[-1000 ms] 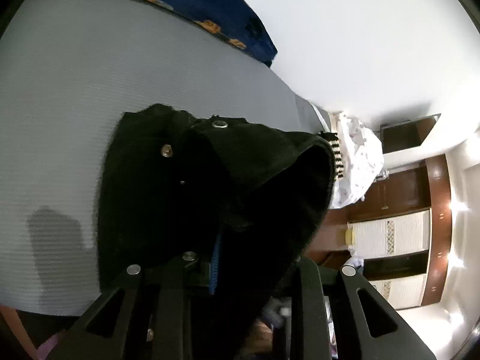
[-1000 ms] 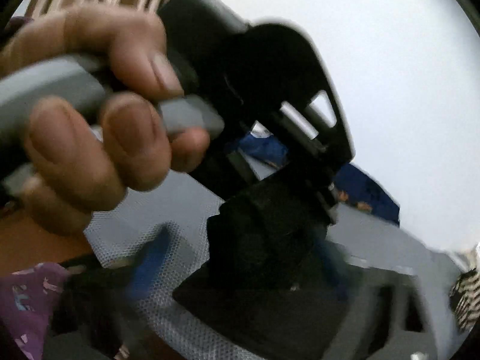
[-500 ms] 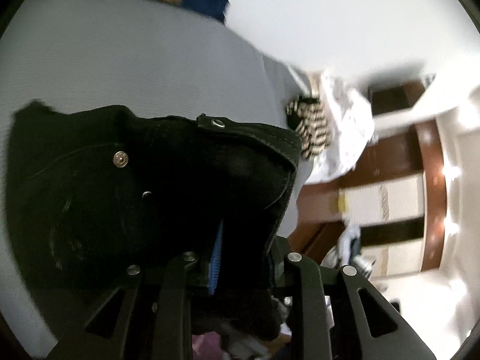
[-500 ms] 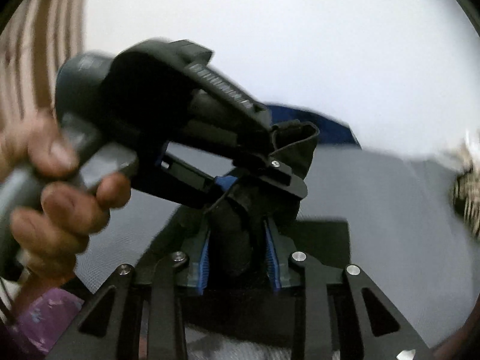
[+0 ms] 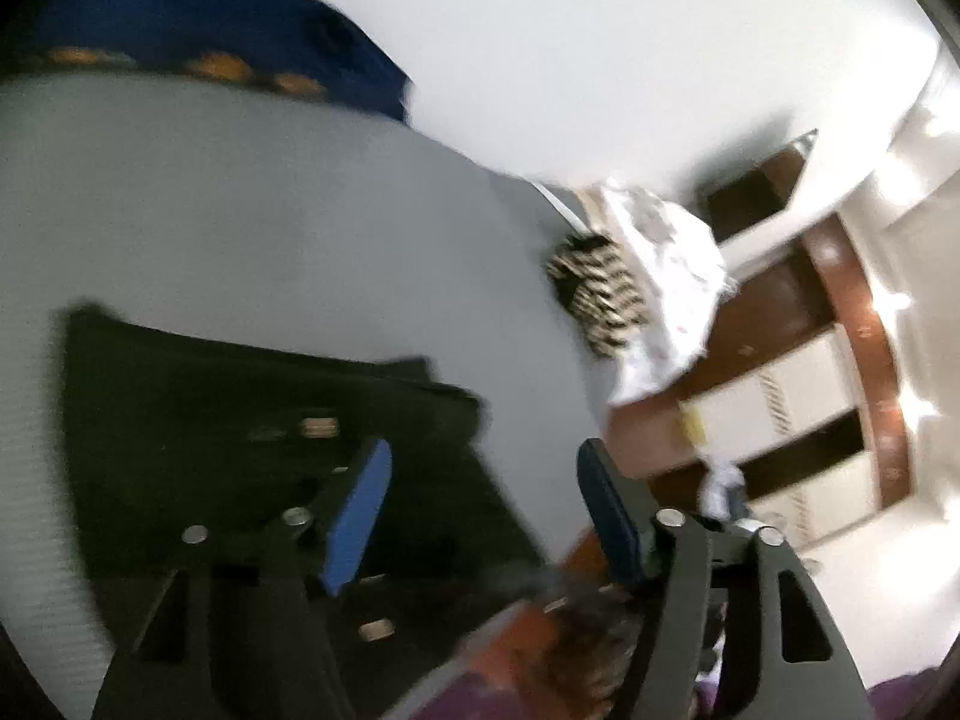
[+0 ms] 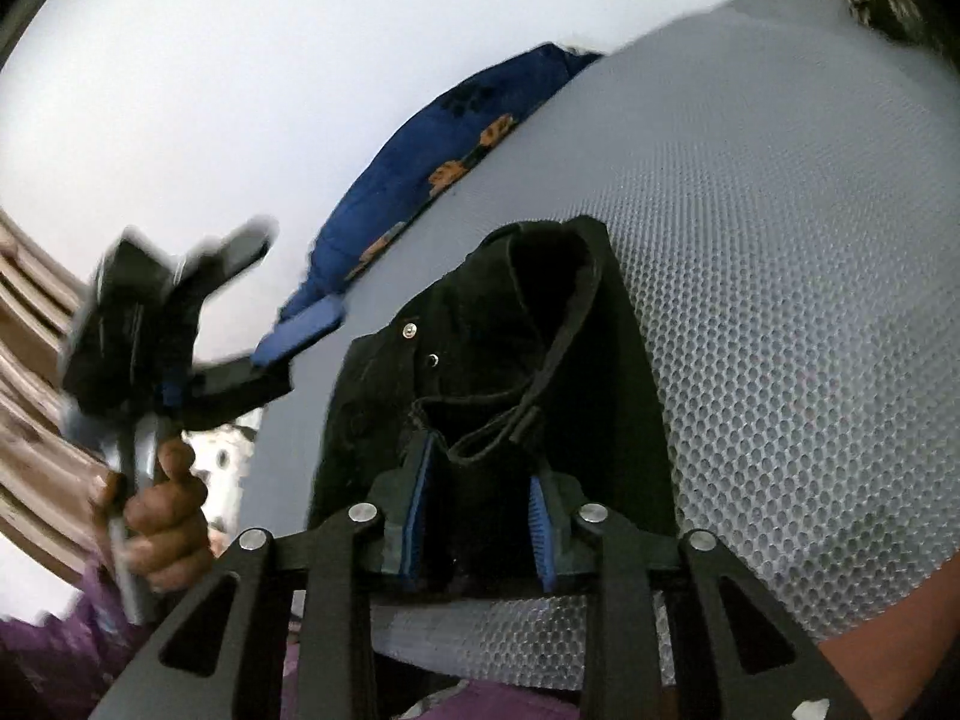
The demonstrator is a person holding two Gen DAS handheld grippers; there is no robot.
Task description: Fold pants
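Observation:
The black pants (image 6: pixel 492 372) lie bunched and folded on the grey mesh mat (image 6: pixel 780 300), waistband and rivets up. My right gripper (image 6: pixel 480 516) has a thick fold of that cloth filling the gap between its blue pads; the jaws are opening slightly. In the left wrist view the pants (image 5: pixel 210 408) lie flat under and left of my left gripper (image 5: pixel 480 510). Its jaws are opening wide, with nothing between the pads. The right wrist view shows the left gripper (image 6: pixel 270 288) in a hand (image 6: pixel 156 510), off to the left of the pants.
A blue flowered cloth (image 6: pixel 432 150) lies along the mat's far edge by the white wall. A striped cloth (image 5: pixel 600 294) and a white cloth (image 5: pixel 666 276) sit at the mat's right end. Wooden cabinets (image 5: pixel 810 360) stand beyond. Purple clothing (image 6: pixel 54 660) shows at the near edge.
The left gripper let go of the pants, opened and drew away from them. The pants dropped flatter onto the mat. The right gripper rolled upright, still holding its fold of cloth.

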